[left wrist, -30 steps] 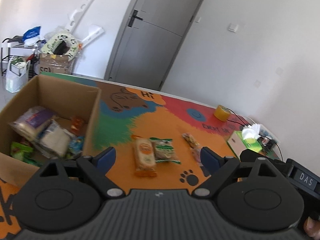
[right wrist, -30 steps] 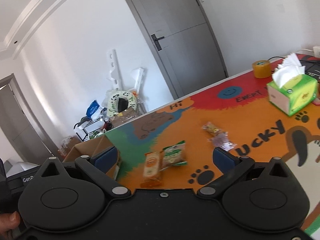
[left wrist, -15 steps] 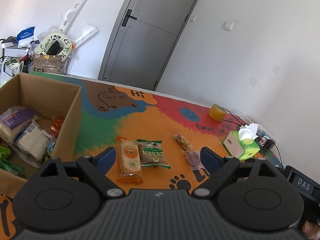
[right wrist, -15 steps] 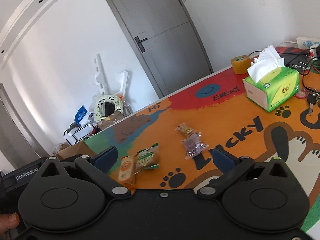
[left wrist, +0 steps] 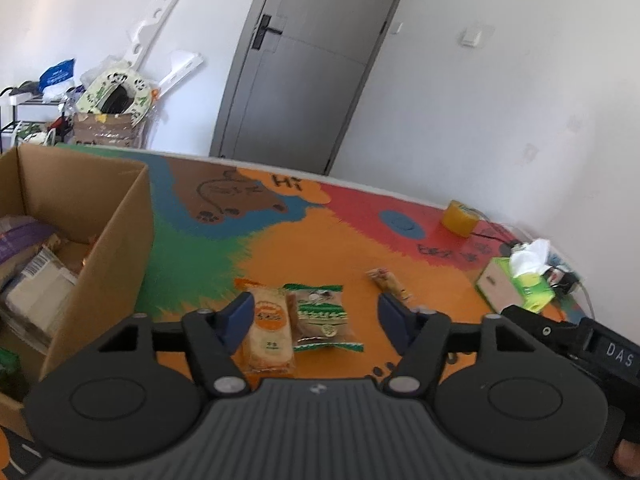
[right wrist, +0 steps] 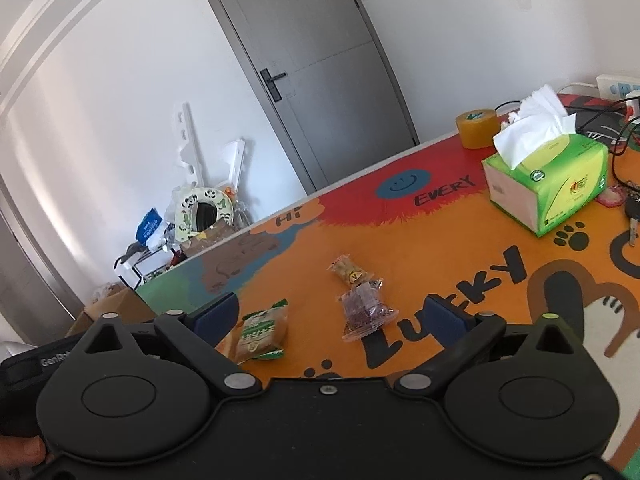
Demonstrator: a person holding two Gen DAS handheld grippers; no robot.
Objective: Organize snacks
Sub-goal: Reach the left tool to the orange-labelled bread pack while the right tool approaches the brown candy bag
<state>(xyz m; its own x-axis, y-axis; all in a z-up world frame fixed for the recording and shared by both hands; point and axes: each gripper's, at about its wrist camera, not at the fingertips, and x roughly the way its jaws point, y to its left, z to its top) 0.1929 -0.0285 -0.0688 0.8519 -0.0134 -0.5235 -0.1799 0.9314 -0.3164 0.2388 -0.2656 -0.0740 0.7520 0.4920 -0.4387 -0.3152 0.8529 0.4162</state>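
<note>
Left tool point(left wrist: 312, 316) hangs above the bench with its jaws spread wide and nothing between them; you have it lined up over two snack packets that lie side by side and touching, the orange packet point(left wrist: 269, 330) and the green packet point(left wrist: 324, 316). Right tool point(right wrist: 330, 316) is likewise spread wide and holds nothing; in its view the purple packet point(right wrist: 366, 312) sits between the fingers on the bench below, with the small yellow packet point(right wrist: 350, 272) just beyond it. All four packets lie loose on the painted bench point(left wrist: 304, 240); the cardboard box point(left wrist: 120, 248), already holding several wrapped items, stands to the left of the orange packet, near but apart. Judgement: the step in hand is a pick, likely the orange packet since it is nearest the box. To do it well, bring the left tool down so the fingers straddle only that packet across its narrow width, keeping the right-hand finger clear of the green neighbour that touches it; close gently, as the wrapper looks soft and will crumple or slip. Lift clear before swinging over the box wall. Tissue box point(right wrist: 548, 184), tape roll point(right wrist: 478, 128) and cables sit well apart at the far right edge.
</note>
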